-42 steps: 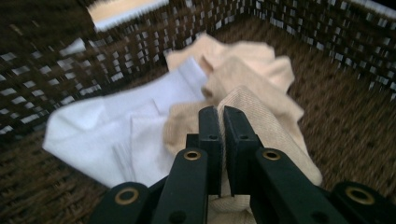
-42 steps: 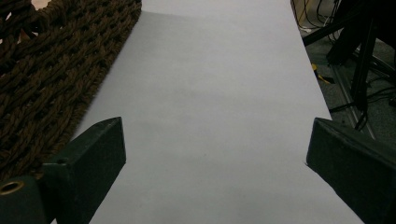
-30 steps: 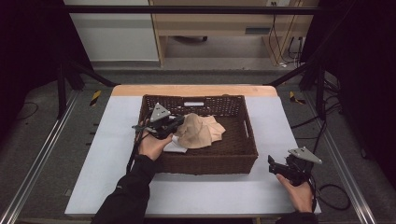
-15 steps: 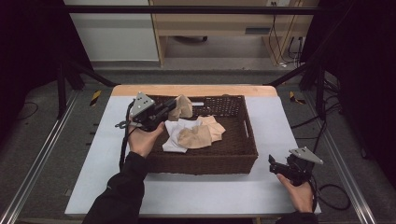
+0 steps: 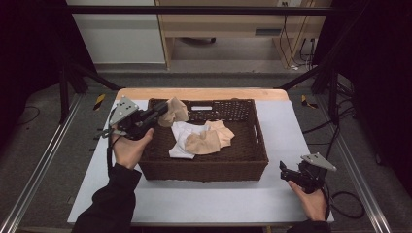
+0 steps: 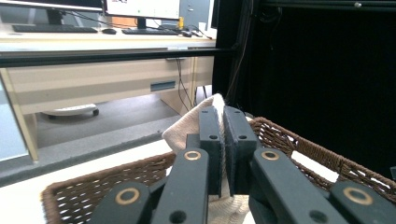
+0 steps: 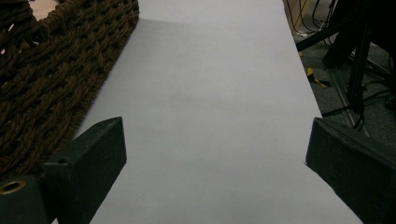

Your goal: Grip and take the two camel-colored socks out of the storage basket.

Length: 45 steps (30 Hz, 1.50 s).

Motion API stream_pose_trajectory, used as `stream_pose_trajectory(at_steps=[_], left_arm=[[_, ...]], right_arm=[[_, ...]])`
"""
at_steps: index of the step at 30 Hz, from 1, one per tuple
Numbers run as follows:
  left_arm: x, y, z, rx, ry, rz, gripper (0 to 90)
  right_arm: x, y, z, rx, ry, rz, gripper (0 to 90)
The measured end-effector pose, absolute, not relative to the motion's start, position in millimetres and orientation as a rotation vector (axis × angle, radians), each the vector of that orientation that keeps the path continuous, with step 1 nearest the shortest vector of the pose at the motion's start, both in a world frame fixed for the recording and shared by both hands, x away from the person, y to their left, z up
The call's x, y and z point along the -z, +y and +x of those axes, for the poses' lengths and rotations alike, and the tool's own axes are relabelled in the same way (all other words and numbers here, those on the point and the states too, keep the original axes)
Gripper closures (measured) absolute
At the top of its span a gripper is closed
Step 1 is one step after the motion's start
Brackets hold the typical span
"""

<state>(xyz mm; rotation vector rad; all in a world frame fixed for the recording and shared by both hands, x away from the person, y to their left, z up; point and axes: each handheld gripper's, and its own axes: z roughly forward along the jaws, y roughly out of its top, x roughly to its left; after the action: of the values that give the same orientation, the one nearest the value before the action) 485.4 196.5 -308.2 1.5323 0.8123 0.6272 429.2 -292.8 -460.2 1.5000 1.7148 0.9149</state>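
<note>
Since the earlier frames my left gripper has come up and out toward the basket's far-left corner, taking a beige cloth with it; a second ago it was low over the pile in the middle. The cloth now hangs off the fingers above the back rim, clear of the rest. In the left gripper view the fingers are pressed nearly together, pinching a fold of that cloth, with only a thin edge of fabric between them. A white cloth and another beige one lie heaped in the basket, touching each other. My right gripper rests on the worktop just beside the basket's near-right corner, fingers spread wide with nothing between them, and has not shifted. Risks, as I judge them: the pinch is on a small fold near the edge, so a quick swing could pull the cloth free and drop it back in or over the rim. The hanging tail may also snag on the wicker weave and drag the basket. A slow lift clear of the rim seems prudent.
</note>
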Motion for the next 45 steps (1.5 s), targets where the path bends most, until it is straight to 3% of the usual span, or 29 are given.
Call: stream_pose_trajectory(at_steps=[13,27,45], left_arm=[[306.3,262.3,466.4,-0.671,0.890,1.457,86.1],[313.3,299.8,452.6,-0.716,0.951,1.415,86.1],[378.1,329.0,452.5,-0.691,1.118,1.479,86.1]], right_arm=[[460.8,-292.4,429.4,-0.908,1.721,1.499,5.5],[461.1,-292.1,428.9,-0.906,1.721,1.507,5.6],[461.7,-293.1,428.6,-0.899,1.722,1.501,5.7]])
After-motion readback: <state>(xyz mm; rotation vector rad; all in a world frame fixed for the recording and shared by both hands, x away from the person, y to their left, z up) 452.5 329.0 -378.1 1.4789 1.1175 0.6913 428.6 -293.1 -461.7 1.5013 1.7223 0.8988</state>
